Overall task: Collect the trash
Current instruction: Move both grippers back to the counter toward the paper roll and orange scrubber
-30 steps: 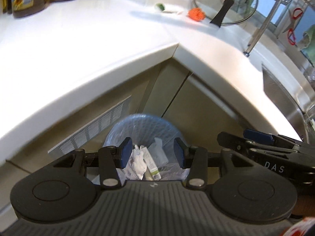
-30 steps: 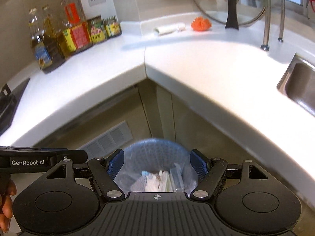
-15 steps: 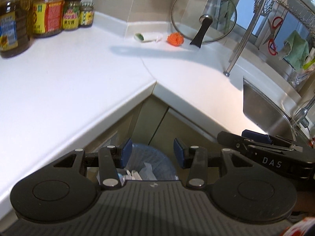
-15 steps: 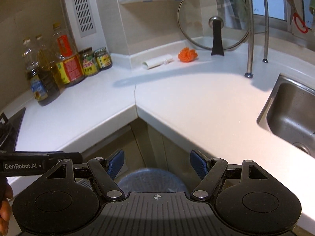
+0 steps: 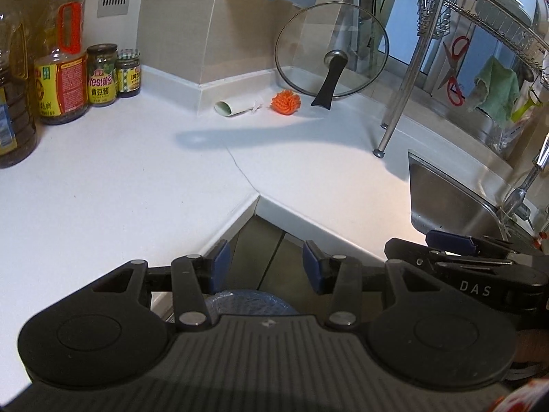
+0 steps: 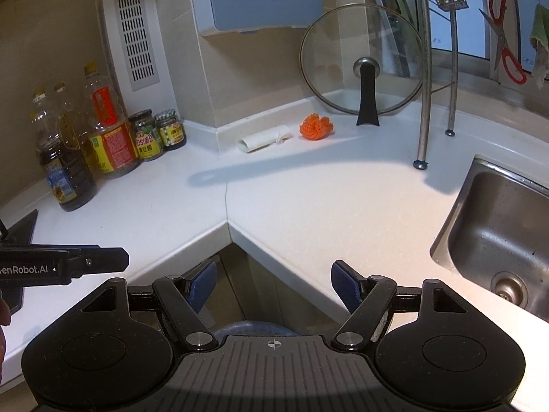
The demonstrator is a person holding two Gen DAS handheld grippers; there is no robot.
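Both the left gripper point(image 5: 263, 261) and right gripper point(image 6: 273, 285) are open and empty; the paper roll point(image 6: 264, 138) lies at twelve o'clock.

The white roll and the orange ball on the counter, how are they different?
The white roll is long and tube-shaped with an open end; the orange ball is round and frilly. The roll lies nearer the jars; the ball sits nearer the glass lid. Both rest on the white counter by the back wall.

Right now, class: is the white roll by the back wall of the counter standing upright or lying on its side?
Lying on its side. The white roll rests lengthwise on the counter, its open end facing left, beside the orange scrubber.
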